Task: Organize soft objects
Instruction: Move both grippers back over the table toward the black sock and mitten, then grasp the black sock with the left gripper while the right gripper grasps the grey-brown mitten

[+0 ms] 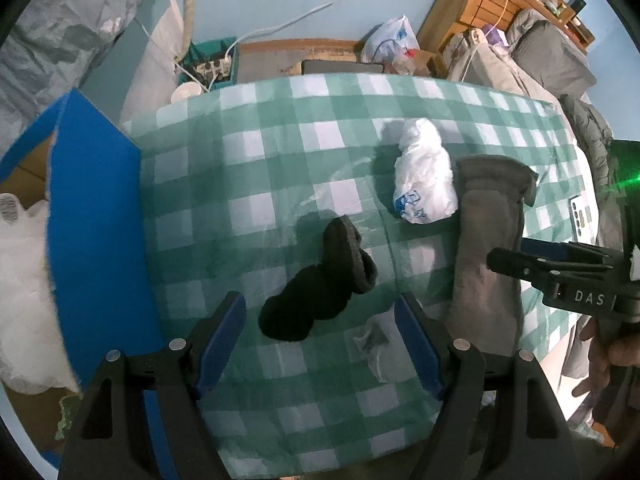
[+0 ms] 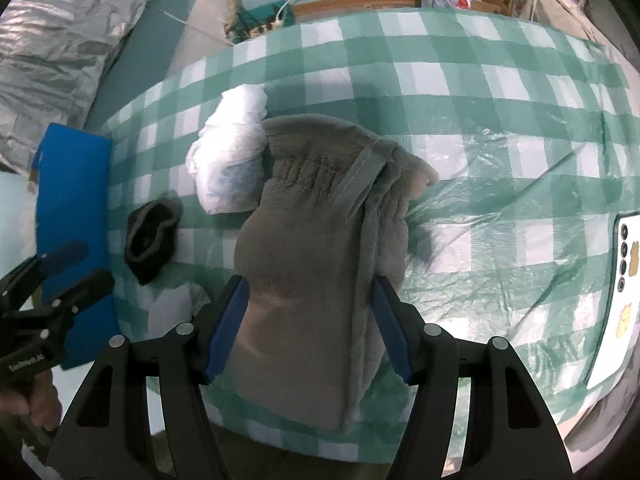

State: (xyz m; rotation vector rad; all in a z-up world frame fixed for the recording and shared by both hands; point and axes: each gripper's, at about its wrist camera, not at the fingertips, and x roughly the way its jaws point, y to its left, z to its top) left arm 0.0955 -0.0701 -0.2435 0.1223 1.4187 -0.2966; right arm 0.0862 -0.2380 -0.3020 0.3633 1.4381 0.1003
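A black sock [image 1: 320, 284] lies on the green checked cloth [image 1: 280, 168], just ahead of my open left gripper [image 1: 320, 320], between its blue-padded jaws. It also shows in the right wrist view [image 2: 152, 236]. A white crumpled plastic bag [image 1: 426, 176] lies beyond it, also seen in the right wrist view [image 2: 232, 148]. A grey fleece cloth [image 2: 320, 232] lies folded lengthwise; my right gripper [image 2: 310, 320] is open with a jaw on either side of its near part. The cloth [image 1: 488, 248] and right gripper [image 1: 516, 258] show in the left wrist view.
A blue-walled cardboard box [image 1: 92, 208] with white soft stuff inside stands at the table's left edge. A white phone [image 2: 624, 292] lies at the right edge. A small clear plastic scrap [image 1: 376, 344] lies near my left gripper. Bedding and shelves stand behind.
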